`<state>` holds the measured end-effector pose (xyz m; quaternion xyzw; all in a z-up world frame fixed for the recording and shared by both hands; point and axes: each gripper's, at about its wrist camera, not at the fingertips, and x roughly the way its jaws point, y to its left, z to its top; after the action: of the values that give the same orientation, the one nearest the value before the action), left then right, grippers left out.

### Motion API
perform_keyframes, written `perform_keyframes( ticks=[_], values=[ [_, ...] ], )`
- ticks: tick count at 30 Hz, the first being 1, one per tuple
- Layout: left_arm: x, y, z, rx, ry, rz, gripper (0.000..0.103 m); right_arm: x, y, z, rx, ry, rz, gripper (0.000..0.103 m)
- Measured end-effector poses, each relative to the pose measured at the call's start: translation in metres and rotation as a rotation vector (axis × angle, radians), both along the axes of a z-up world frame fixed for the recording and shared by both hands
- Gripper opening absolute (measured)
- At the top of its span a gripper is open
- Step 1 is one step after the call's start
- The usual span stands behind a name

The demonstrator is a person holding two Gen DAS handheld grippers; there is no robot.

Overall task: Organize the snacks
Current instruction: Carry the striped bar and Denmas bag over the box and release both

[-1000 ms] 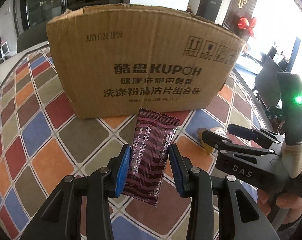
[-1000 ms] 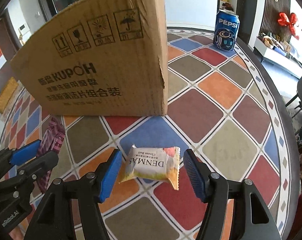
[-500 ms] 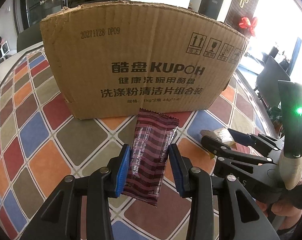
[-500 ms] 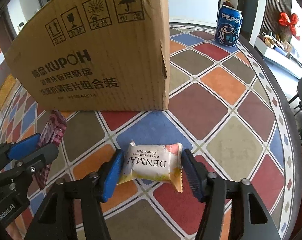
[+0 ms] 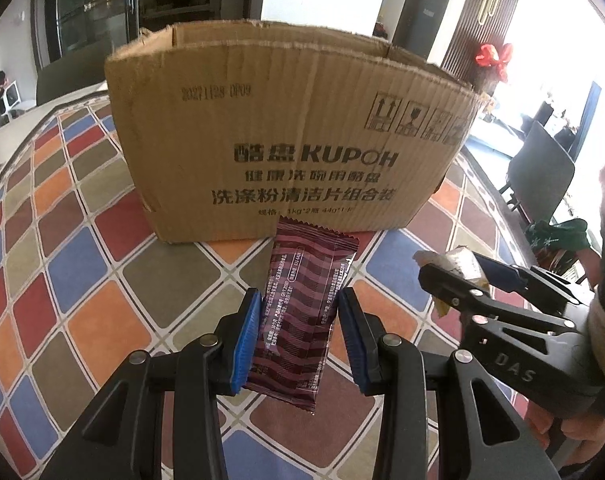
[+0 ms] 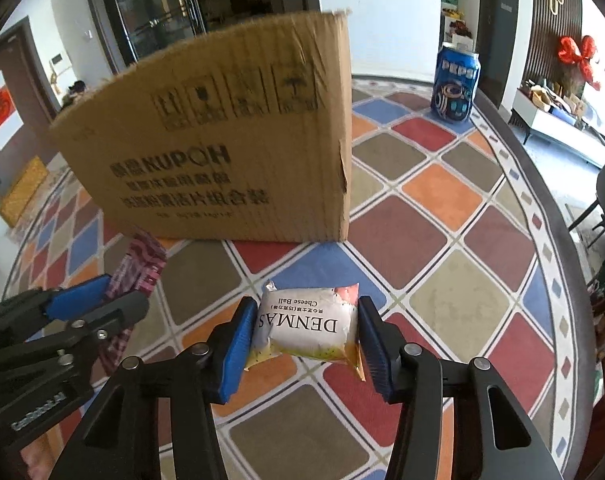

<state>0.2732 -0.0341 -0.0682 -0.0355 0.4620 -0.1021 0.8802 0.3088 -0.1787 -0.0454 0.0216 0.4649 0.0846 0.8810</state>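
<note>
Right gripper point(image 6: 305, 334): jaws closing on the white cheese-ball packet point(image 6: 308, 326), blue pads now against both short ends. A second ago the packet lay flat on the cloth between wide jaws; now it sits clear of the tablecloth point(image 6: 458, 300) and the packet bulges slightly under the squeeze. Pick judged complete.

Left gripper point(image 5: 298, 336): narrowly set, clamped on the maroon snack bar point(image 5: 302, 312), unchanged over the same second. Bar stands lengthwise in the pads, top edge in front of the lower front wall of the cardboard box point(image 5: 286, 132).

Meaning for task: both snacks are in hand; what remains is probably carrying them over the box's open top.

Materials:
- Packet: glossy film pillow, puffy, crimped ends; likely slippery and crushable.
- Bar: flat, stiff foil wrapper, zigzag seal.
- Box: corrugated card, torn at one corner, flaps up.
- Tablecloth: smooth, diamond pattern in many colours.
- Blue cola can point(image 6: 456, 84) stands well apart, beyond the box.
</note>
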Motion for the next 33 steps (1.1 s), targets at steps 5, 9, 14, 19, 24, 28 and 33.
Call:
perform_keyframes(
  ticks=[5, 9, 14, 19, 24, 28, 33],
  values=[
    [-0.006, 0.006, 0.019, -0.013, -0.044, -0.003, 0.039, -0.012, 0.0, 0.024, 0.015, -0.055, 0.002, 0.052],
    [-0.012, 0.009, 0.038, -0.022, -0.096, -0.012, 0.039, -0.017, 0.002, 0.045, 0.026, -0.107, 0.01, 0.052],
    [-0.02, 0.014, 0.061, -0.038, -0.154, -0.017, 0.039, -0.022, 0.006, 0.069, 0.042, -0.177, 0.017, 0.052],
    [-0.02, 0.017, 0.082, -0.04, -0.207, -0.017, 0.039, -0.025, 0.009, 0.088, 0.064, -0.226, 0.022, 0.052],
    [-0.014, 0.025, 0.101, -0.042, -0.251, -0.004, 0.039, -0.023, 0.014, 0.107, 0.066, -0.276, 0.034, 0.052],
    [-0.006, 0.028, 0.116, -0.033, -0.282, 0.007, 0.039, -0.017, 0.018, 0.123, 0.065, -0.311, 0.043, 0.052],
    [0.01, 0.036, 0.128, -0.029, -0.301, 0.013, 0.039, -0.002, 0.026, 0.141, 0.054, -0.337, 0.058, 0.052]
  ],
)
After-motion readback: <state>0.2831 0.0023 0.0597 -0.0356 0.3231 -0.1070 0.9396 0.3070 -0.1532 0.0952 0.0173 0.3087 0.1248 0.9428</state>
